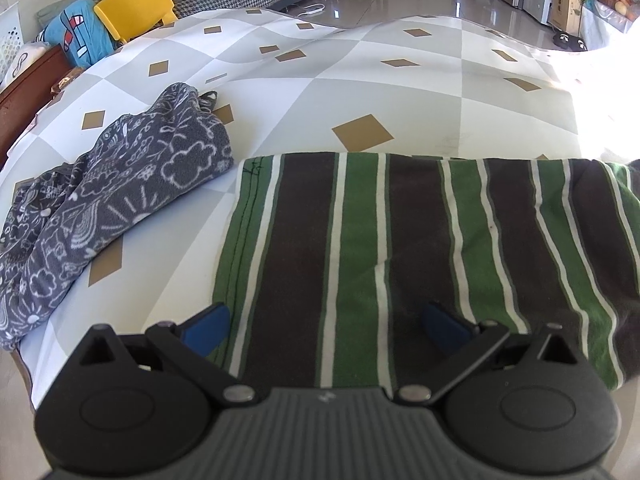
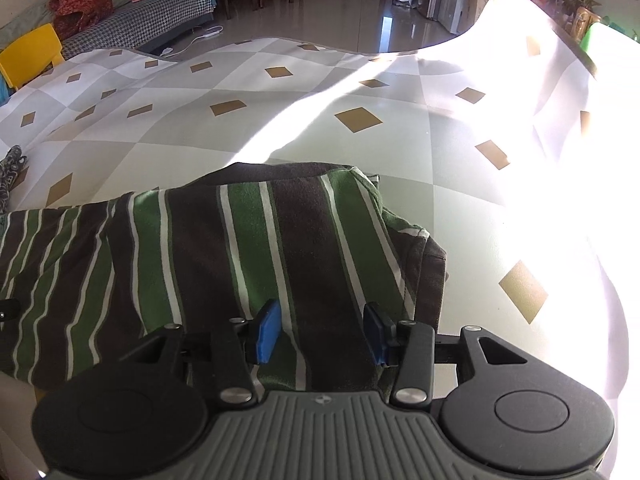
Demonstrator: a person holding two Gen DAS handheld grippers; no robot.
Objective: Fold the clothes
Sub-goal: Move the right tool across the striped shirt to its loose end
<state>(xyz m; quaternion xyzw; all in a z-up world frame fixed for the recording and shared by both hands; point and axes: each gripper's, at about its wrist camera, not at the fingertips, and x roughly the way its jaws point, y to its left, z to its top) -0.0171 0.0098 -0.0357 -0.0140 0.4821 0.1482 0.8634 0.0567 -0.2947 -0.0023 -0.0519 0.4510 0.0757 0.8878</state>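
Striped garment (image 1: 400, 240): lies flat on the table (image 1: 400, 92), near edge, doubled over; layered edges and a brown hem show at its right end (image 2: 416, 240).
Patterned grey garment (image 1: 120, 184): bunched in a heap, just left of the striped one, not folded.
Left gripper (image 1: 324, 326): jaws wide apart, hovering over the striped cloth's near-left part, holding nothing.
Right gripper (image 2: 322, 330): jaws apart, over the near-right part, nothing clamped.
Progress: striped piece looks at least partly folded; whether further folds remain cannot be told. Grey piece is left to fold.
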